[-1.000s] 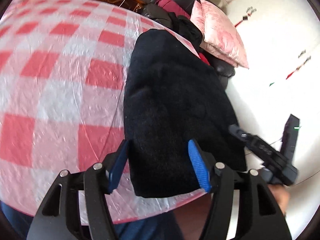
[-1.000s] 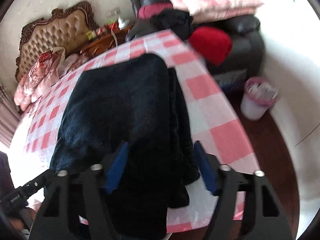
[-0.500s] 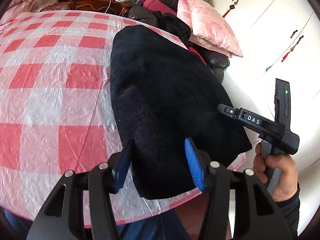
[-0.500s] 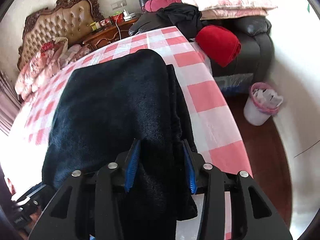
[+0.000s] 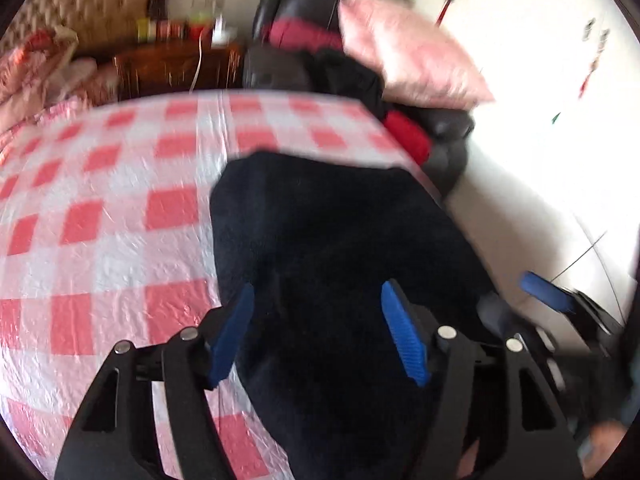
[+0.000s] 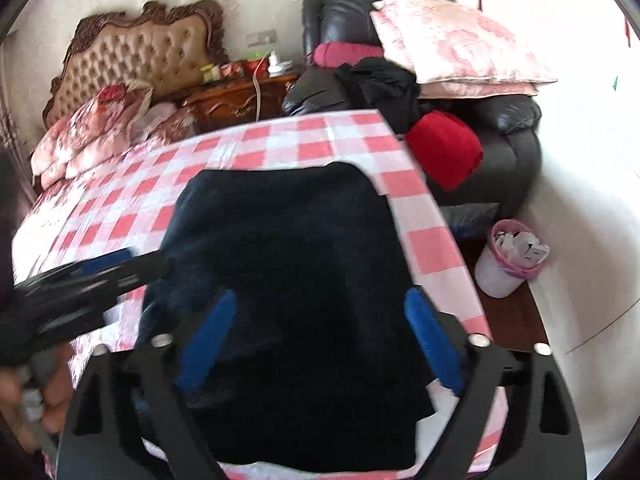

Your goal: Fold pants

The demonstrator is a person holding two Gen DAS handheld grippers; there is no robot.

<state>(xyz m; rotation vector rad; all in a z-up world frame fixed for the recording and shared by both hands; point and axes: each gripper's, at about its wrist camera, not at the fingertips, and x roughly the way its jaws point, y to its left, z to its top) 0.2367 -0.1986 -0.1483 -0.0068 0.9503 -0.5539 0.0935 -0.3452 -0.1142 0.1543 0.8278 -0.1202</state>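
While they tilt downward, both grippers, left gripper [image 5: 320, 332] and right gripper [image 6: 320, 340], newly spread, unclamped above folded pants [image 6: 288, 264].

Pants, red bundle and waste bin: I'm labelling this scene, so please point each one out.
Pants [image 6: 288, 240]: right wrist view, middle of the folded dark fabric.
Red bundle [image 6: 444, 148]: right wrist view, its rounded front.
Waste bin [image 6: 500, 270]: right wrist view, white outer wall.
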